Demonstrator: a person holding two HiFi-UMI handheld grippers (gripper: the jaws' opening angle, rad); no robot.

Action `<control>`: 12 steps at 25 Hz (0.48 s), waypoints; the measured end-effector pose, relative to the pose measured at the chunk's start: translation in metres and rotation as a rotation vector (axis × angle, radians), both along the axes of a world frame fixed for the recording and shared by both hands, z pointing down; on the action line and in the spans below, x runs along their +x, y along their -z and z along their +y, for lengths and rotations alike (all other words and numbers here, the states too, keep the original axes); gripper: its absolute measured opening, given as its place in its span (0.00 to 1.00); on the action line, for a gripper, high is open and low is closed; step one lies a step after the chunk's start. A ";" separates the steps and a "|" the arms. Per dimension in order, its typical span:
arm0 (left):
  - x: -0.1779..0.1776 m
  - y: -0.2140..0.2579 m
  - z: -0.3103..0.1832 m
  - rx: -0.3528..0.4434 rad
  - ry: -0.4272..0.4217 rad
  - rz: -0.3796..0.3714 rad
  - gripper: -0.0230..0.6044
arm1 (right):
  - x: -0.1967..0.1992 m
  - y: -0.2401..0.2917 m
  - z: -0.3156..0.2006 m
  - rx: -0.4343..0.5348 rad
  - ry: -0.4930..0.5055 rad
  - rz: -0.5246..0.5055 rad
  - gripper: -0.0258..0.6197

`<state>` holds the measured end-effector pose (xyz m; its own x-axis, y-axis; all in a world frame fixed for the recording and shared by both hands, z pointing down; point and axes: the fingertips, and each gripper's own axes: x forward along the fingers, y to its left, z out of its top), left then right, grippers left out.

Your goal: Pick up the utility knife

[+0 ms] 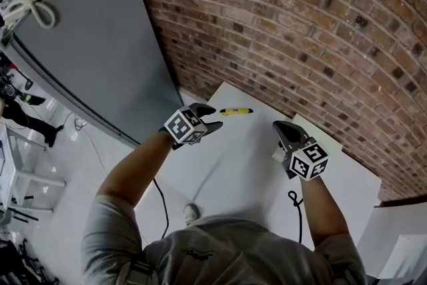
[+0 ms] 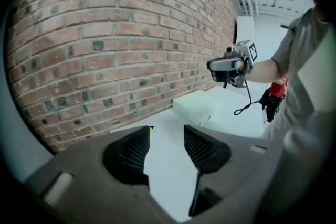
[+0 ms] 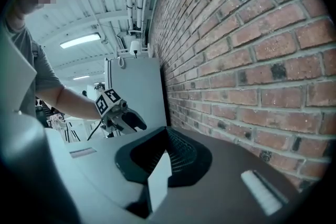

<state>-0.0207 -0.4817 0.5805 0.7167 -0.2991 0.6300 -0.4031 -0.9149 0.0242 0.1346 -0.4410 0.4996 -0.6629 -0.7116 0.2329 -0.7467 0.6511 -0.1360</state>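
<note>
A yellow utility knife [image 1: 235,111] lies on the white table [image 1: 230,167] close to the brick wall. My left gripper [image 1: 212,117] hovers just left of it, open, with nothing between its fingers. In the left gripper view only bare table shows between the jaws of that gripper [image 2: 167,136], and a yellow tip of the knife [image 2: 151,127] peeks past the left pad. My right gripper [image 1: 281,127] hangs over the table's right part, well right of the knife, its jaws together and empty; its own view shows that gripper's [image 3: 167,136] tips meeting.
The brick wall [image 1: 300,30] runs behind the table. A tall grey panel [image 1: 100,43] leans at the left. A low white block [image 2: 202,106] rests on the table under the right gripper. A black cable [image 1: 295,207] hangs from the right hand.
</note>
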 end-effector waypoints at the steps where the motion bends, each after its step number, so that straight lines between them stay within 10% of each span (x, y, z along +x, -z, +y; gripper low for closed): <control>1: 0.006 -0.009 -0.008 -0.005 -0.032 -0.035 0.37 | 0.005 -0.005 -0.006 0.000 -0.009 0.003 0.05; 12: 0.054 -0.124 -0.091 -0.075 -0.241 -0.329 0.37 | 0.030 -0.064 -0.056 -0.028 -0.038 0.009 0.05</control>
<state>0.0333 -0.5729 0.7049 0.5176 -0.0913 0.8507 -0.1747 -0.9846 0.0006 0.1645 -0.4970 0.5639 -0.6328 -0.7297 0.2588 -0.7725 0.6180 -0.1464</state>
